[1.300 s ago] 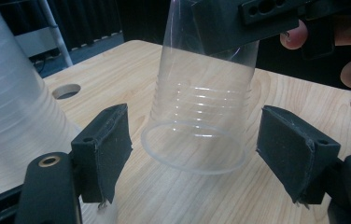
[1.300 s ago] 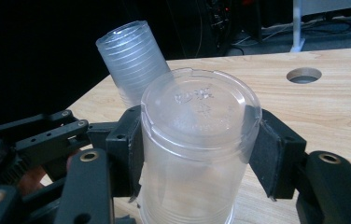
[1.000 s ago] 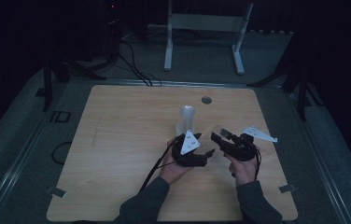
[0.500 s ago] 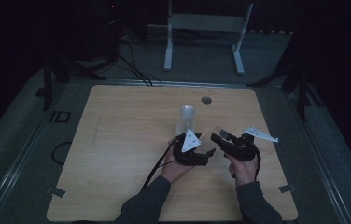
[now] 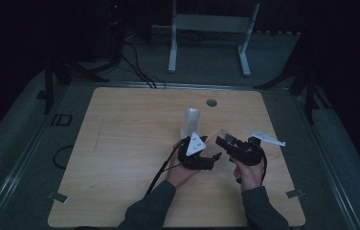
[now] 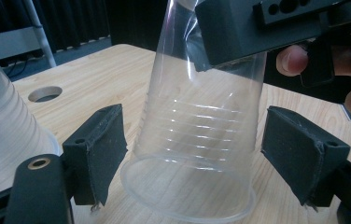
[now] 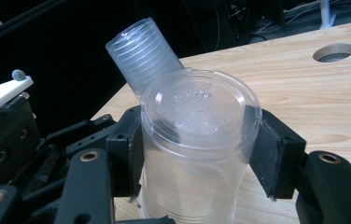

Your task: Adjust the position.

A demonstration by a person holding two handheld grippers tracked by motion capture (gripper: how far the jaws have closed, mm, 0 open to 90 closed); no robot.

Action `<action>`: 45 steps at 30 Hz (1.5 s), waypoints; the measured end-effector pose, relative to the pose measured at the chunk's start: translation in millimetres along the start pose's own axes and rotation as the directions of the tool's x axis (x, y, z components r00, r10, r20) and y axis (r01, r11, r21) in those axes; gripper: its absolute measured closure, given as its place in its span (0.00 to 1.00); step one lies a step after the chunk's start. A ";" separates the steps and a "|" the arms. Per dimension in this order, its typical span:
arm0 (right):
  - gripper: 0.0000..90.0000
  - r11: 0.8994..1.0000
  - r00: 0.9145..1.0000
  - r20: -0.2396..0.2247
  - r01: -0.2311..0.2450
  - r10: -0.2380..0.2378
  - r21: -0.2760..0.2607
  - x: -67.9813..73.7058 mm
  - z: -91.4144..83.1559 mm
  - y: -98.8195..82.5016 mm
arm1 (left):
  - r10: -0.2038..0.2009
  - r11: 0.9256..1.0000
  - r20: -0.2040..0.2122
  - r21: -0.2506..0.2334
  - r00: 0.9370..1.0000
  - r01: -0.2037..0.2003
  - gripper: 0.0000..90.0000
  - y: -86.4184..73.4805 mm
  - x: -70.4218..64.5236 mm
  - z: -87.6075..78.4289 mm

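Clear plastic cup (image 6: 197, 135), upside down, faintly ribbed, rim tilted off table (image 6: 94, 70)

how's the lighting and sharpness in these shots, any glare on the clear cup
High view: dim and murky, clear cup barely visible. Left gripper view: bright, sharp, thin highlights along the cup's ribs, near cup stack soft. Right gripper view: well lit, cup base embossing blurred, dark backdrop.

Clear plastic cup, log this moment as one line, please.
clear plastic cup: upside down, rim low | right gripper: shut on cup | left gripper: jaws just opening, pads off cup | stack of cups: upright behind
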State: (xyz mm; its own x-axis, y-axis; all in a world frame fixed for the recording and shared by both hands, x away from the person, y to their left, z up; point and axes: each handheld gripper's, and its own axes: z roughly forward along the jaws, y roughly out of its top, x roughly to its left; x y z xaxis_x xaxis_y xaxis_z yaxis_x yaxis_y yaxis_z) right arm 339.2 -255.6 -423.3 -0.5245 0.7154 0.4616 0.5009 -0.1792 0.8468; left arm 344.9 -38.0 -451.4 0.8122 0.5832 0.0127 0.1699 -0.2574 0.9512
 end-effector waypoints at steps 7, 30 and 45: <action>0.47 1.000 1.000 -0.010 -0.019 0.019 -0.007 -0.9 -0.6 0.2 | 0.002 1.000 -0.001 -0.003 1.000 -0.002 0.24 -0.4 -0.4 -0.4; 0.47 0.997 0.996 -0.030 -0.079 0.078 -0.012 -6.3 -1.9 -4.2 | 0.007 1.000 0.015 0.002 1.000 -0.007 0.24 -3.1 -4.4 0.6; 0.48 0.989 0.987 -0.060 -0.147 0.146 -0.019 -10.5 -3.0 -5.0 | 0.013 1.000 0.016 0.006 1.000 -0.013 0.23 -3.6 -4.8 2.6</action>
State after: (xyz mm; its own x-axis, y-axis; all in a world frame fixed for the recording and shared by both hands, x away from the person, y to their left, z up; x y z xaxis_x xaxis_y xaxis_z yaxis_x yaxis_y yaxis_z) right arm 340.2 -264.2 -431.6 -0.4864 0.6395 0.5954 0.5597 -0.2952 0.7743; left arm 341.8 -41.8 -455.7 0.8232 0.5674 0.0202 0.1627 -0.2700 0.9490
